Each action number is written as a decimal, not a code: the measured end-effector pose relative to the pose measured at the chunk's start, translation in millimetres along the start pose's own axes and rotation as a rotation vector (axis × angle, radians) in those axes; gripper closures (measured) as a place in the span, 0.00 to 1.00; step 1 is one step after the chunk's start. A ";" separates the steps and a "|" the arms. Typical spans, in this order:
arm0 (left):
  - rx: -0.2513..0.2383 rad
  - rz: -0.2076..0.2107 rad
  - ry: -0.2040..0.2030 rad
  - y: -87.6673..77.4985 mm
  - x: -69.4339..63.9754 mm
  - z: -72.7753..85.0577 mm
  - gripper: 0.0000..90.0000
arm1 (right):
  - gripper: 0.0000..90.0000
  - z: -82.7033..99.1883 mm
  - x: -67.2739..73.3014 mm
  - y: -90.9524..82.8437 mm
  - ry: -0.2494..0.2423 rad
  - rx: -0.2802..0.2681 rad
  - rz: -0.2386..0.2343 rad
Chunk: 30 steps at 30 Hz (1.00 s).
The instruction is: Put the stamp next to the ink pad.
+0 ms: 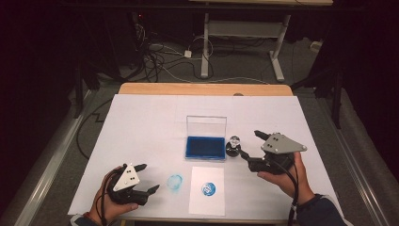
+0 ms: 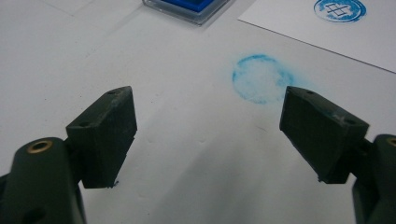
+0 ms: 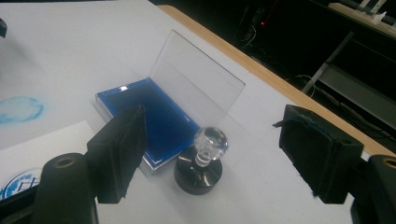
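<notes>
Both open, gripping nothing: right gripper (image 1: 248, 144) near stamp (image 1: 233, 146) beside blue ink pad (image 1: 205, 147); left gripper (image 1: 147, 178) near smudge (image 1: 174, 182). Paper (image 1: 207, 200) print: grid emblem, no readable text.

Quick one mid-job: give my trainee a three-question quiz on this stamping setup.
1. True or false: the right claw is shut on the round black stamp with a clear knob.
2. What state is the clear lid of the blue ink pad in?
A. shut
B. open, upright
C. removed
3. Fill in: the crisp blue round print sits on the small white ____.

Key: 1 false; 2 B; 3 paper sheet.
</notes>
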<state>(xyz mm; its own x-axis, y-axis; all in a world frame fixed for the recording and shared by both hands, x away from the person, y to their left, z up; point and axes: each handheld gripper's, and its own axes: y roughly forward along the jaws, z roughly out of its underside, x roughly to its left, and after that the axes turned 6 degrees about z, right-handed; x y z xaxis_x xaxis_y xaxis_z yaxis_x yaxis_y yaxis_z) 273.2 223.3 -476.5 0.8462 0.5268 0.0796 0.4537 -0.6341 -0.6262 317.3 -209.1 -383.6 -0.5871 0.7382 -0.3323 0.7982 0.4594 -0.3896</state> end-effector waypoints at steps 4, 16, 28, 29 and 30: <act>0.001 0.001 0.000 0.1 -0.1 0.0 0.20 | 0.26 7.0 -1.0 -3.4 0.006 -0.009 0.001; 0.002 0.001 -0.003 0.6 0.4 0.0 0.20 | 0.25 29.5 -3.0 -11.1 0.006 -0.016 0.032; 0.001 0.002 -0.004 2.5 1.7 -1.0 0.20 | 0.25 53.5 -5.7 -22.8 0.011 -0.026 0.044; 0.001 0.002 -0.005 2.5 1.8 -1.1 0.20 | 0.25 55.4 -5.4 -23.3 0.009 -0.019 0.049; 0.000 0.001 -0.005 2.3 1.9 -1.1 0.20 | 0.25 57.4 -5.1 -23.8 0.006 -0.017 0.054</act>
<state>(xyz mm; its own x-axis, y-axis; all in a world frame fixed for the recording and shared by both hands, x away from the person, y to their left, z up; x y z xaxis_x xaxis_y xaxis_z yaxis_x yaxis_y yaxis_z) 276.2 222.2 -476.9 0.8454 0.5288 0.0750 0.4527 -0.6348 -0.6262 293.6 -252.2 -421.9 -0.5420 0.7654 -0.3471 0.8311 0.4270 -0.3562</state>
